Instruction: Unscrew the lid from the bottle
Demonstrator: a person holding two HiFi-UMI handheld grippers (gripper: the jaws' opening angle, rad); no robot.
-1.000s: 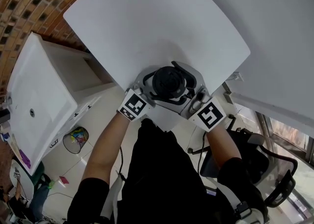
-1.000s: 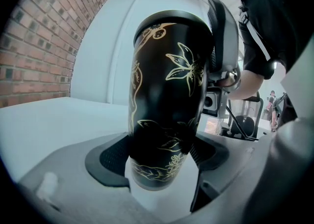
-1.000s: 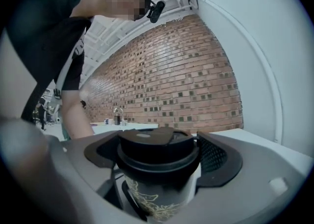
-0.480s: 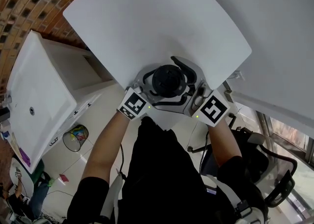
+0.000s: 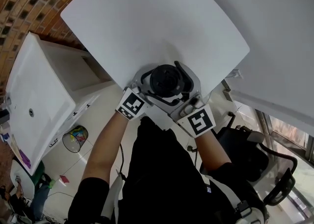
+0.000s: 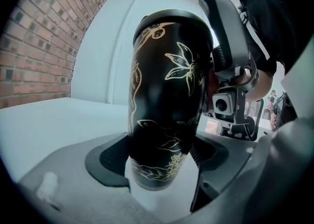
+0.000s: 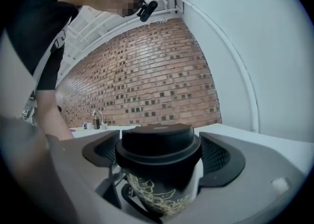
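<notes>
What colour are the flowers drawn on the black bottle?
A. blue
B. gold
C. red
B: in the left gripper view the bottle is black, with gold flower outlines drawn on its side.

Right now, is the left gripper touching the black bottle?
Touching. In the left gripper view, the left gripper has its pads pressed against both sides of the bottle, no gap.
</notes>
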